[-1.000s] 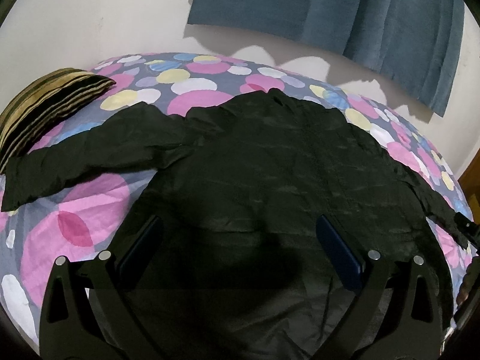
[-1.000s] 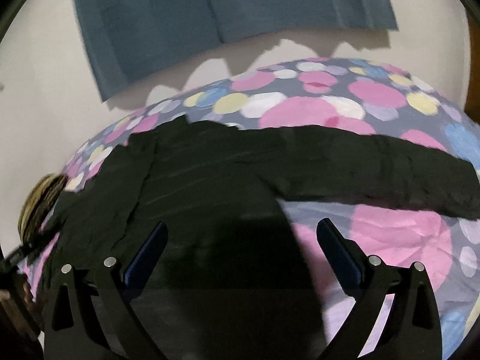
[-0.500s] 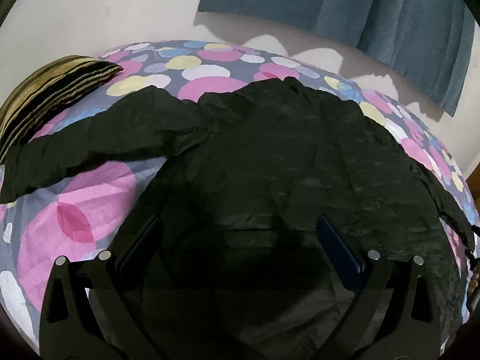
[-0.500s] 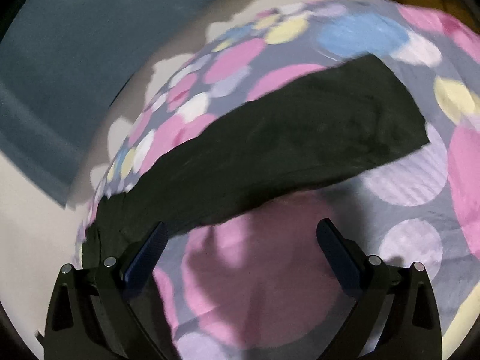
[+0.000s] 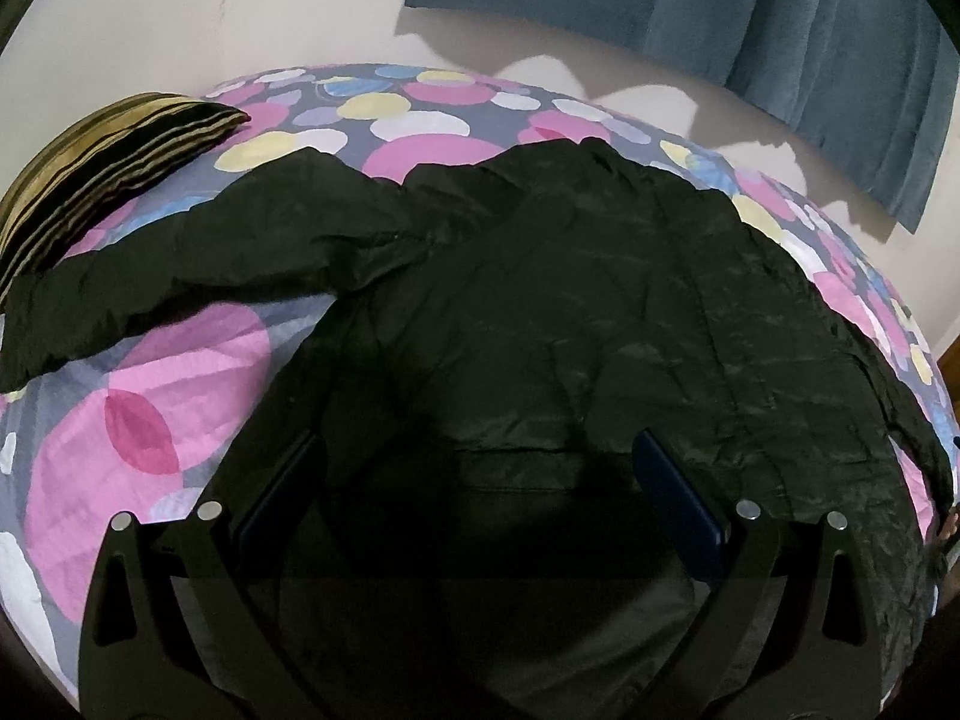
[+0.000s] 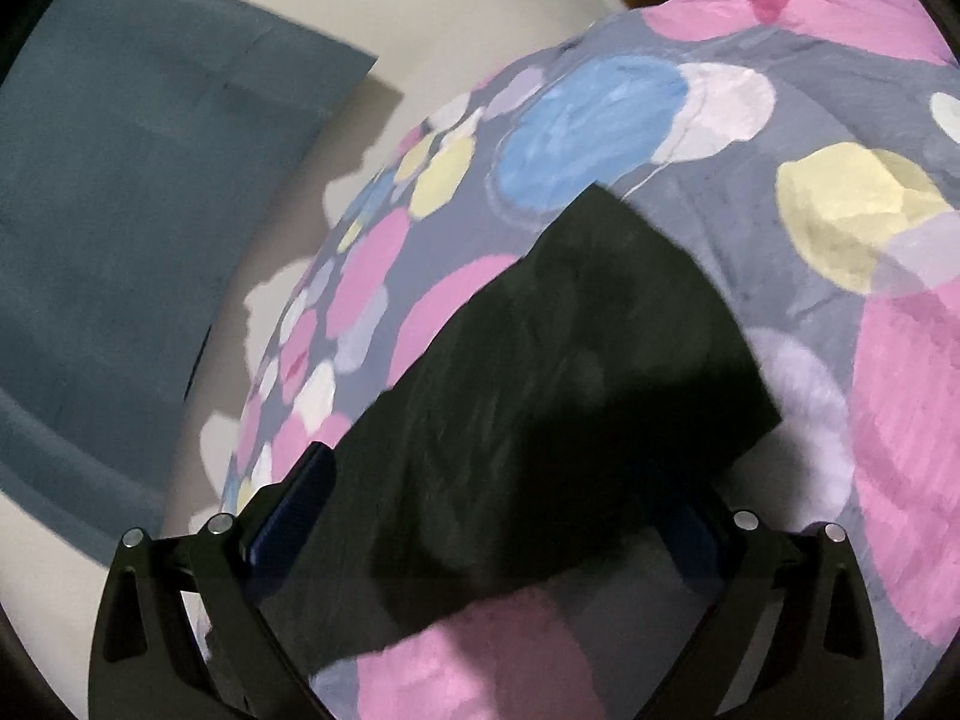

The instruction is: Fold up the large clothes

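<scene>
A large black long-sleeved garment (image 5: 540, 300) lies spread flat on a bed with a dotted sheet (image 5: 150, 420). Its left sleeve (image 5: 180, 264) stretches out to the left. My left gripper (image 5: 480, 480) is open and empty, hovering over the garment's lower body. In the right wrist view the garment's right sleeve (image 6: 570, 372) lies on the sheet, its cuff end pointing up and right. My right gripper (image 6: 498, 492) is open, low over the sleeve, with a finger on each side of it.
A striped brown pillow (image 5: 102, 162) lies at the bed's far left. A blue curtain (image 5: 720, 18) hangs on the white wall behind the bed, and also shows in the right wrist view (image 6: 120, 210). The sheet (image 6: 840, 240) extends to the right of the sleeve.
My right gripper has swung right from the garment's body and come down over the right sleeve near its cuff. My left gripper has moved slightly closer to the garment.
</scene>
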Available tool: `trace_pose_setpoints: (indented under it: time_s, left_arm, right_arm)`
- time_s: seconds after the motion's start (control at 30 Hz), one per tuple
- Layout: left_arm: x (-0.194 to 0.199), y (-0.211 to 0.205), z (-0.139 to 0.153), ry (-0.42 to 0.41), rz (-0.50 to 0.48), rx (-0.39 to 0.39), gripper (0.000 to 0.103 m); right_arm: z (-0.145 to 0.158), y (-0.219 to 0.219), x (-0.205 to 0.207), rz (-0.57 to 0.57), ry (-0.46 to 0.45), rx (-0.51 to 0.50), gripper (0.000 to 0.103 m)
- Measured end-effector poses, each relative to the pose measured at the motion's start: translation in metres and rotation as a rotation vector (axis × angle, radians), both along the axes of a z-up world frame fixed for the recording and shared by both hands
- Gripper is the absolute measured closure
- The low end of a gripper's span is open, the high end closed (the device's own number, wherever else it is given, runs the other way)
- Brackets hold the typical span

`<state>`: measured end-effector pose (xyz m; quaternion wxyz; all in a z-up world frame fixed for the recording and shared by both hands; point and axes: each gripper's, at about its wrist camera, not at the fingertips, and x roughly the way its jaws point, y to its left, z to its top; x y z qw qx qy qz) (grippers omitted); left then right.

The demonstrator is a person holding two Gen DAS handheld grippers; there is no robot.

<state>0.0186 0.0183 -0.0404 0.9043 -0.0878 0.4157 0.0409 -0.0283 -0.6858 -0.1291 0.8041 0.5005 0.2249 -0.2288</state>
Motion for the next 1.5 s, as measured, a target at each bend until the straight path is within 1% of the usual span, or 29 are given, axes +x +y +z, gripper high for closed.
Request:
trace_pose_setpoints:
  time_s: [0.1,0.13,0.17,0.2,0.27,0.33,0.37,0.47,0.53,0.7,0.77,0.87,0.93,0.97,1.0,1.03,1.13,1.23,1.4,1.5]
  left_arm:
    - [0.001,0.0,-0.001,0.003,-0.004,-0.003,0.002]
    - [0.001,0.0,-0.001,0.002,-0.004,-0.002,0.002]
    - [0.001,0.0,-0.001,0.002,-0.004,-0.001,0.002]
    - [0.001,0.0,-0.001,0.002,-0.003,-0.002,0.002]
    - [0.001,0.0,-0.001,0.003,-0.002,-0.003,0.002]
    - [0.001,0.0,-0.001,0.004,0.001,-0.002,0.002]
    - [0.001,0.0,-0.001,0.006,0.007,-0.004,0.002]
    - [0.001,0.004,-0.002,0.004,0.023,-0.001,0.002]
    - [0.002,0.008,-0.001,0.002,0.032,-0.001,0.002]
    - [0.001,0.016,0.001,-0.005,0.052,-0.009,0.002]
    - [0.001,0.018,0.002,-0.005,0.054,-0.01,0.002]
    - [0.002,0.021,0.003,-0.007,0.053,-0.012,0.002]
    - [0.001,0.021,0.004,-0.011,0.051,-0.015,0.002]
    - [0.001,0.023,0.006,-0.015,0.051,-0.016,0.002]
    - [0.001,0.024,0.007,-0.018,0.052,-0.017,0.002]
    - [0.0,0.025,0.008,-0.02,0.053,-0.019,0.002]
    - [0.0,0.029,0.01,-0.027,0.061,-0.025,0.002]
    - [0.0,0.031,0.011,-0.027,0.065,-0.029,0.002]
    - [0.0,0.031,0.011,-0.027,0.065,-0.03,0.002]
    - [0.001,0.032,0.01,-0.024,0.064,-0.033,0.002]
  right_arm:
    - [0.003,0.0,0.005,-0.033,0.028,-0.024,0.009]
    - [0.003,0.0,0.006,-0.04,0.037,-0.031,0.023]
    - [0.002,-0.001,0.008,-0.039,0.048,-0.029,0.048]
    - [-0.001,-0.004,0.011,-0.033,0.049,-0.01,0.058]
    - [-0.009,-0.01,0.013,-0.027,0.046,0.028,0.07]
    - [-0.007,-0.01,0.015,-0.014,0.051,0.015,0.075]
    - [-0.004,-0.01,0.017,-0.006,0.046,0.01,0.081]
    - [0.01,-0.003,0.022,0.024,0.023,-0.023,0.085]
    - [0.025,0.008,0.028,0.054,0.008,-0.067,0.086]
    - [0.077,0.059,0.057,0.196,-0.06,-0.192,0.087]
    - [0.099,0.089,0.075,0.276,-0.094,-0.237,0.087]
    - [0.126,0.139,0.103,0.392,-0.116,-0.317,0.087]
    - [0.14,0.176,0.124,0.473,-0.127,-0.365,0.087]
    - [0.143,0.188,0.131,0.499,-0.13,-0.374,0.087]
    - [0.148,0.21,0.142,0.545,-0.139,-0.386,0.087]
    - [0.15,0.223,0.147,0.572,-0.143,-0.392,0.087]
    - [0.154,0.281,0.17,0.686,-0.148,-0.425,0.087]
    - [0.153,0.325,0.182,0.774,-0.146,-0.453,0.088]
    - [0.14,0.391,0.196,0.928,-0.136,-0.465,0.089]
    - [0.127,0.427,0.195,1.009,-0.118,-0.481,0.089]
